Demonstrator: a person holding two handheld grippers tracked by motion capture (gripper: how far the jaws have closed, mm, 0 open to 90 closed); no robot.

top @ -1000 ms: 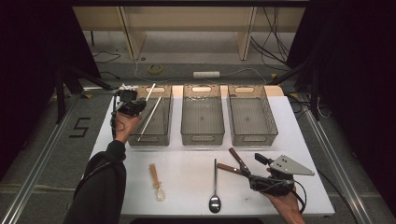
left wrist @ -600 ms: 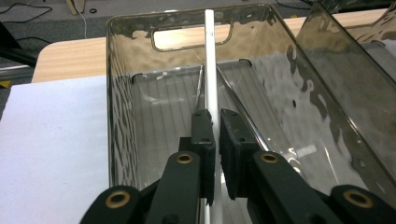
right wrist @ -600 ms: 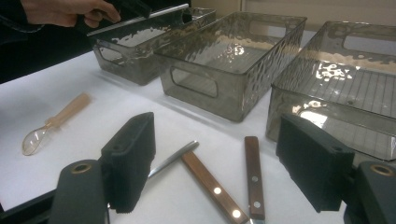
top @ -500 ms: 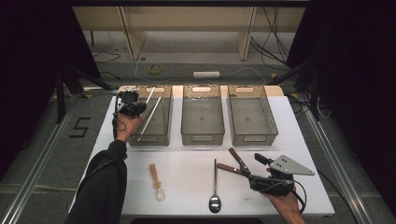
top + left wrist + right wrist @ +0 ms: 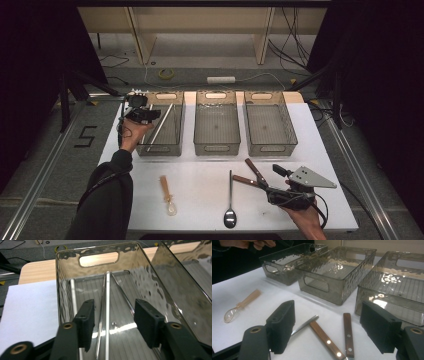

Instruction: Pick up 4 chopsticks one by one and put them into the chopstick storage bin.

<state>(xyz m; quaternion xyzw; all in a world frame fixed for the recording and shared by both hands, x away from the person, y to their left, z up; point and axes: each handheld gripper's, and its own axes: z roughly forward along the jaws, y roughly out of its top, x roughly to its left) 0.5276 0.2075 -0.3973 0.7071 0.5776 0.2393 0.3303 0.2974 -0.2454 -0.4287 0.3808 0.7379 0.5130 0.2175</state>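
A thin silver metal rod (image 5: pixel 107 315) lies slanted inside the left clear bin (image 5: pixel 176 131), its far end against the back wall. My left gripper (image 5: pixel 113 315) hovers over that bin's near left side; its jaws have just been opening and stand apart on either side of the rod without touching it. In the high view the rod (image 5: pixel 161 125) runs beside my left gripper (image 5: pixel 150 115). My right gripper (image 5: pixel 272 182) rests open at the front right, its jaws either side of two wood-handled utensils (image 5: pixel 325 340).
Middle bin (image 5: pixel 216 145) and right bin (image 5: pixel 270 147) stand in a row behind the white mat. A metal spoon (image 5: pixel 230 200) and a tan-handled plastic spoon (image 5: pixel 167 195) lie near the front edge. Cables and shelving sit beyond the table.
The left jaws went from shut on the rod to open. The rod's raised far end has dropped lower into the left bin. The right hand has stayed still.
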